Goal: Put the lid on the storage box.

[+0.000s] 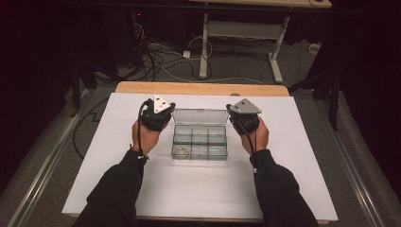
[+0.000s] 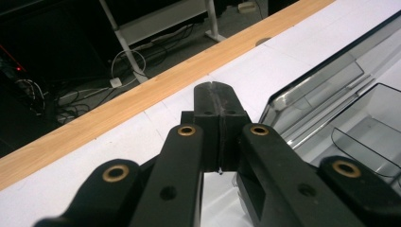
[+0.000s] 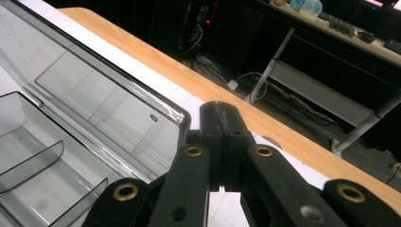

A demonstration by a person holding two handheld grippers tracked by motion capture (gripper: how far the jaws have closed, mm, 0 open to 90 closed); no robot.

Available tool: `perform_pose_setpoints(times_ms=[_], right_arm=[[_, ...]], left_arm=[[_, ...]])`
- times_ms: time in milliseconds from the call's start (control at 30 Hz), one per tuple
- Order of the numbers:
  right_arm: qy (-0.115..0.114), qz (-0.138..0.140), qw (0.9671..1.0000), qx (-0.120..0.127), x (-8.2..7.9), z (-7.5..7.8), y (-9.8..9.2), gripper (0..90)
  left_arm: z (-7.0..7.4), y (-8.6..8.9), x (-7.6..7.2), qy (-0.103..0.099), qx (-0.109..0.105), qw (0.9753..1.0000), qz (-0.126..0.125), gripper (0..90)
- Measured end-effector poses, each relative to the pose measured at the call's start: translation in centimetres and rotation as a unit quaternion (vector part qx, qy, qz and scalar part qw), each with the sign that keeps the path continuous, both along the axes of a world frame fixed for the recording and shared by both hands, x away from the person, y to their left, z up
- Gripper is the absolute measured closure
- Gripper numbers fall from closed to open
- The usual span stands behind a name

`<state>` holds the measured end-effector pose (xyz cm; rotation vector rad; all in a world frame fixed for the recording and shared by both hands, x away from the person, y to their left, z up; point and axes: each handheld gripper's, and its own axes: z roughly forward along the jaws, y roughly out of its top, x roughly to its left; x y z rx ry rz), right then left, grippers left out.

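Currently both grippers flank the clear compartment box (image 1: 200, 141), which sits mid-table on the white sheet (image 1: 198, 189), lid (image 1: 200, 116) swung open and lying back toward the far wooden edge (image 1: 202, 88). Box long axis runs left-right across the table, i.e. roughly along the line between the two hands.

Left gripper (image 1: 157, 113): just beside the lid's left end, near the back-left corner. Box lies to its right. In the left gripper view, jaws are pressed together at the tip, nothing between them; lid edge (image 2: 326, 75) and a divider (image 2: 364, 146) show off to the right, apart from the tip. No contact w/ the box that I can make out.

Box contents: a small ring-like metal item (image 1: 180, 151) in the front-left compartment, too small to ID. Other cells look empty, as far as the high view shows.

Right gripper (image 1: 243, 117): just beside the lid's right end, box lying to its left. In the right gripper view, jaws closed flat on each other, holding nothing; lid corner (image 3: 177, 116) sits v. close to the tip, touching or not I cannot tell. Dividers (image 3: 33, 161) further left.

Judgement: both hands approx. equally near the lid, one per end. Left is nearer the compartment w/ the metal item. Either gripper would need to open before gripping anything; a push on the lid could be done closed.
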<state>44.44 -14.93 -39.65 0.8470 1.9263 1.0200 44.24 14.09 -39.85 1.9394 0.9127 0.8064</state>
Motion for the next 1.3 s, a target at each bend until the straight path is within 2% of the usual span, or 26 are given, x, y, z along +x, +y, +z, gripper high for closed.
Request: perform_pose_setpoints(times_ms=[367,600,667,767,1300], right_arm=[[0.001,0.004,1.0,-0.002,-0.6,-0.5,-0.1,90.0],[0.002,0.003,1.0,-0.009,-1.0,-1.2,0.0,90.0],[-0.004,0.002,1.0,-0.005,-1.1,-1.2,0.0,90.0],[0.002,0.002,1.0,0.006,-1.2,-1.2,0.0,90.0],[0.004,0.001,1.0,-0.002,-2.1,-2.2,0.1,90.0]], left_arm=[[-0.8,0.0,-0.5,0.003,-0.006,1.0,-0.002,87.0],[-1.2,-0.1,-0.8,0.001,-0.002,1.0,-0.004,86.6],[-1.2,-0.2,-0.9,0.0,-0.002,1.0,-0.003,86.7],[-1.3,-0.2,-1.1,-0.001,0.002,1.0,-0.004,86.5],[-2.0,-0.1,-2.1,-0.001,0.008,0.9999,-0.011,86.4]])
